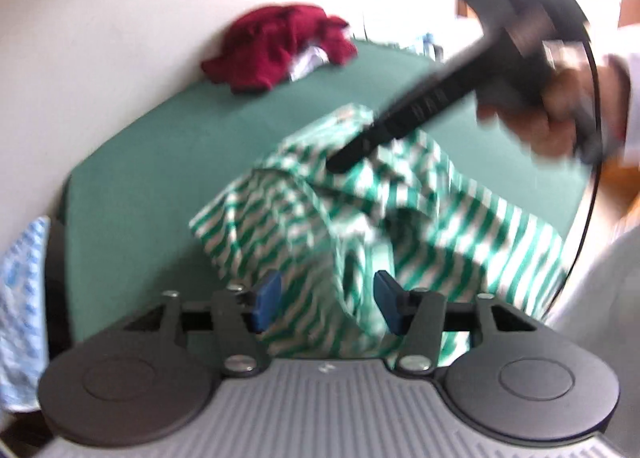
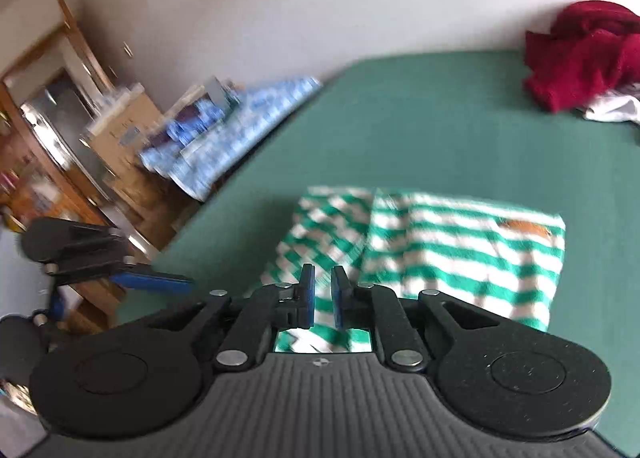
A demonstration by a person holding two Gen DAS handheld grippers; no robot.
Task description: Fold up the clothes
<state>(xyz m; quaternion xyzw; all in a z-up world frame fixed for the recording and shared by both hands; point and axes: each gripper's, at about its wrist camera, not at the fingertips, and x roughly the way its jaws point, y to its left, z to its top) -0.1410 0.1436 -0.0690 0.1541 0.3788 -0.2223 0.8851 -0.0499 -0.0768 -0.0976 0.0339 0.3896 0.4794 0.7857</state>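
A green-and-white striped shirt (image 1: 320, 213) lies bunched on the green table (image 1: 160, 161). My left gripper (image 1: 327, 300) is open, its blue pads on either side of a hanging fold of the shirt at the near edge. My right gripper (image 1: 340, 163) reaches in from the upper right with its tips on the shirt's top. In the right wrist view the shirt (image 2: 440, 250) lies partly folded under my right gripper (image 2: 323, 300), whose pads stand a narrow gap apart with no cloth seen between them. The left gripper (image 2: 160, 282) shows at the left edge.
A dark red garment (image 1: 276, 45) with white cloth under it lies at the table's far edge; it also shows in the right wrist view (image 2: 584, 53). A blue-and-white patterned cloth (image 2: 240, 125) lies beside the table, near wooden furniture (image 2: 52, 129) and a cardboard box (image 2: 124, 125).
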